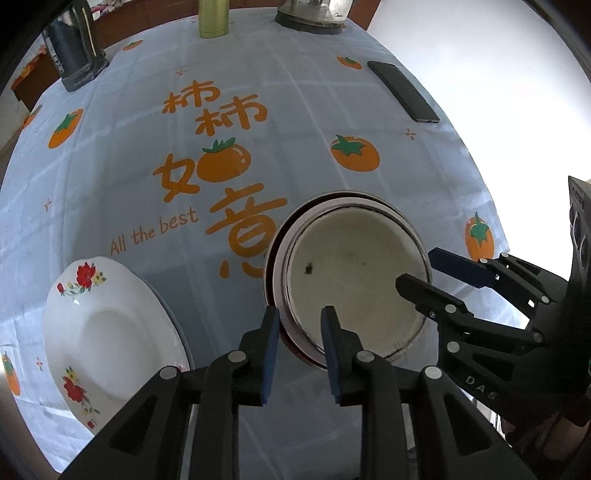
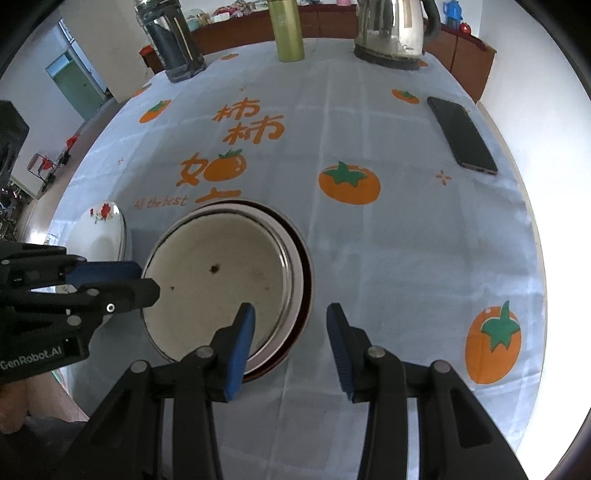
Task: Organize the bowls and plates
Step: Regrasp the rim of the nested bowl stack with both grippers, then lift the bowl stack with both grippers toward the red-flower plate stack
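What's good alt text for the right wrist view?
A right hand-held gripper straddles the near rim of stacked round dishes on a persimmon-print tablecloth, its pads apart, while the left hand-held gripper reaches in from the left. A floral plate, phone, kettle and green bottle lie beyond.

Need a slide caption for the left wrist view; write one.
Both grippers' fingers straddle opposite rim edges of the stacked bowls; a floral plate waits alongside.

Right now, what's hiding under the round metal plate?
Under the round metal plate another dish's dark red rim peeks out. The rest of it is covered.
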Demonstrator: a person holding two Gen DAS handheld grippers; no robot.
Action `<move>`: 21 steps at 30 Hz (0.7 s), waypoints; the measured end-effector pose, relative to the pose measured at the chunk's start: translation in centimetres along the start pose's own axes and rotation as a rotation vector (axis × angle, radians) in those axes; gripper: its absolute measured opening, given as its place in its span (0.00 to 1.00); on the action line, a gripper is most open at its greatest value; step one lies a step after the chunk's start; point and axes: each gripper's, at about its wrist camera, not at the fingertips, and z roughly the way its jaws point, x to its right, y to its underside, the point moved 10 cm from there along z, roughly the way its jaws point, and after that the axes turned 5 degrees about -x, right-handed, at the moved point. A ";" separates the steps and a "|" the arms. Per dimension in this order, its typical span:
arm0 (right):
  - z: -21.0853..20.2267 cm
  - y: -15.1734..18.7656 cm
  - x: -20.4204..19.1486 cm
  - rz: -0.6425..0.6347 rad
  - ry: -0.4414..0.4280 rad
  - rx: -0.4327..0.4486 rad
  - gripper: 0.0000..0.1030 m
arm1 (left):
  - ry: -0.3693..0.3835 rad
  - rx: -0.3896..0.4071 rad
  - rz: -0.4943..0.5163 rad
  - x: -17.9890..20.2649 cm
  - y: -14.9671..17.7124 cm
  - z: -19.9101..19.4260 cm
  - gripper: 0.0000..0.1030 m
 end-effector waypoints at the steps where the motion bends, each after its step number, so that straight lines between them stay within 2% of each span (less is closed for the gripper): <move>1: 0.2 0.0 0.0 0.001 -0.001 -0.003 0.37 | -0.004 0.002 0.002 0.0 -0.1 0.0 0.25; 3: 0.4 0.0 -0.1 -0.004 -0.006 -0.009 0.30 | -0.012 0.003 0.003 0.0 -0.2 0.0 0.25; 9: 0.6 -0.1 0.2 -0.003 0.000 -0.004 0.23 | -0.013 0.011 -0.023 -0.5 -0.5 0.0 0.25; 15: 0.8 -0.2 0.6 0.004 -0.004 -0.003 0.23 | -0.009 0.008 -0.033 -0.7 -0.4 0.0 0.28; 18: 0.8 -0.4 0.7 0.019 -0.002 0.007 0.31 | 0.010 0.007 -0.056 -1.3 -0.2 -0.2 0.30; 21: 0.7 -0.4 0.5 0.012 -0.001 0.009 0.31 | 0.016 0.001 -0.064 -1.6 -0.1 0.0 0.34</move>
